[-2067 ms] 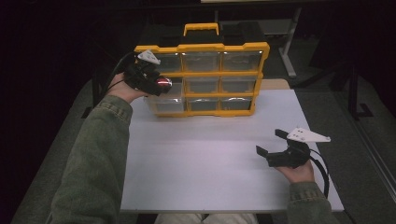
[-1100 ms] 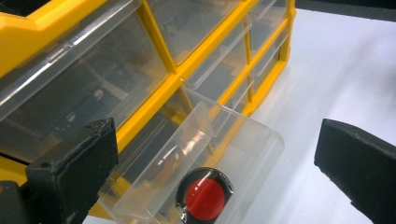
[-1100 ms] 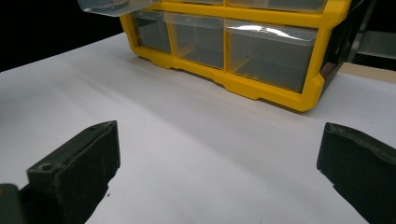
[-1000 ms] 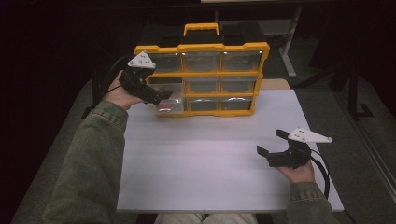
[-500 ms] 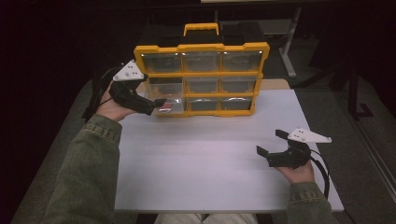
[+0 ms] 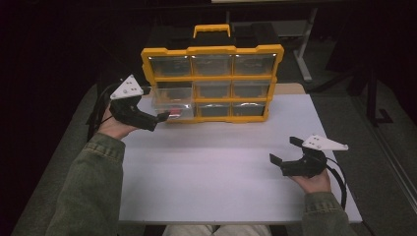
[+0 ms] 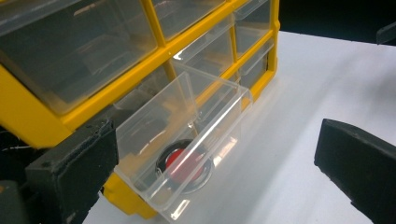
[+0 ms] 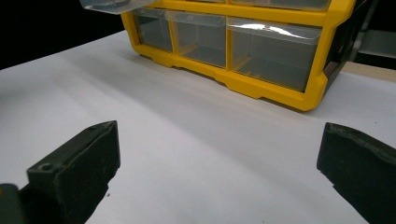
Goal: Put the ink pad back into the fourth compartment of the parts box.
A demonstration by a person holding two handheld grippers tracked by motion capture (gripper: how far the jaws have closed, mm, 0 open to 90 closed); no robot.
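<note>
A yellow organizer (image 6: 212,49) with clear drawers stands at the back of the white table (image 6: 221,172). Its left drawer in the middle row (image 6: 171,104) is pulled out. In the left gripper view a round black and red thing (image 7: 184,163) lies in that drawer (image 7: 187,126). My left gripper (image 6: 158,109) hovers open just left of the drawer, its jaws wide apart and empty (image 7: 215,186). At the table's right my right gripper (image 6: 285,150) is open and empty, pointing toward the organizer (image 8: 243,79).
The organizer's other drawers are pushed in, and a yellow handle (image 6: 211,29) sits on top. The table's left edge lies under my left hand. Dark floor and a grey stand leg (image 6: 305,54) lie beyond the table.
My left gripper has drawn back to the left and down from the organizer's left side. The red thing that was at its jaws now lies in the pulled-out drawer. The right gripper has stayed put.
</note>
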